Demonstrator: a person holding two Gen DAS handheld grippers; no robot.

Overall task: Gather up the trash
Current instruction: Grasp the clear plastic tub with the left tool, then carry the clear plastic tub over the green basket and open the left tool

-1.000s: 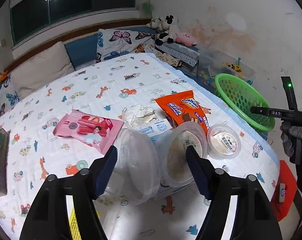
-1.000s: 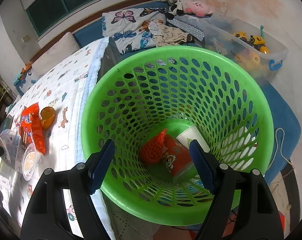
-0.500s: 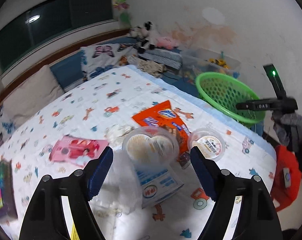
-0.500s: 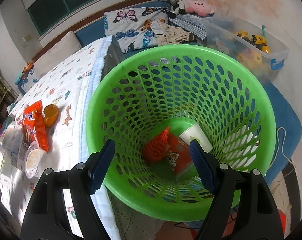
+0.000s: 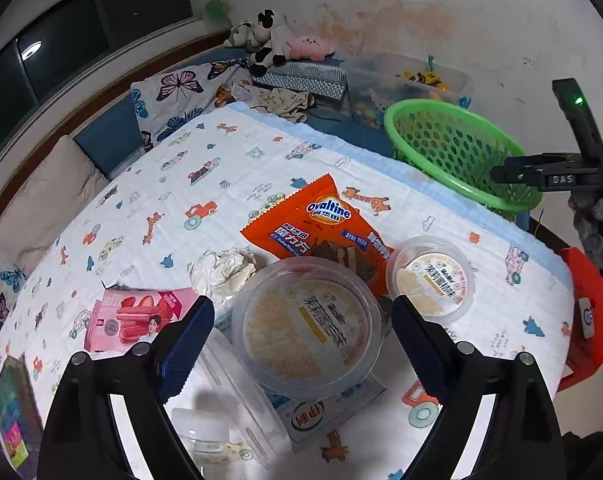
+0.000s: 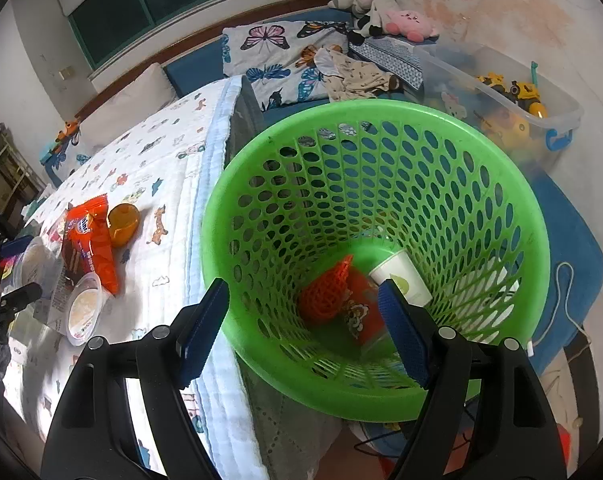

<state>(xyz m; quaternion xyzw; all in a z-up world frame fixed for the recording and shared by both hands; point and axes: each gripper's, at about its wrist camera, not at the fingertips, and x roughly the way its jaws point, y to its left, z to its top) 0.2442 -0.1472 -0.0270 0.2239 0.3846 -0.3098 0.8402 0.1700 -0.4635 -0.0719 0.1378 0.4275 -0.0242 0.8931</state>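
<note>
My left gripper (image 5: 303, 322) is open over the bed, its fingers either side of a clear round tub (image 5: 307, 326), not touching it. Around the tub lie a smaller clear tub (image 5: 431, 280), an orange Ovaltine wrapper (image 5: 321, 220), a crumpled tissue (image 5: 221, 270), a pink snack packet (image 5: 135, 318) and a white carton (image 5: 325, 408). My right gripper (image 6: 303, 326) is open and empty above the green basket (image 6: 381, 128), which holds a paper cup (image 6: 401, 278), an orange net (image 6: 325, 292) and a red wrapper (image 6: 361, 312). The basket also shows in the left wrist view (image 5: 453, 152).
The basket stands on the floor against the bed's edge (image 6: 209, 208). An orange cup (image 6: 122, 225) lies on the bed. A clear box of toys (image 6: 501, 92) stands behind the basket. Pillows (image 5: 173, 96) and soft toys (image 5: 269, 40) line the headboard. A clear bottle (image 5: 205, 436) lies near me.
My left gripper has come down closer over the clear round tub, which now sits between its open fingers. My right gripper has drifted slightly left over the basket and stays open.
</note>
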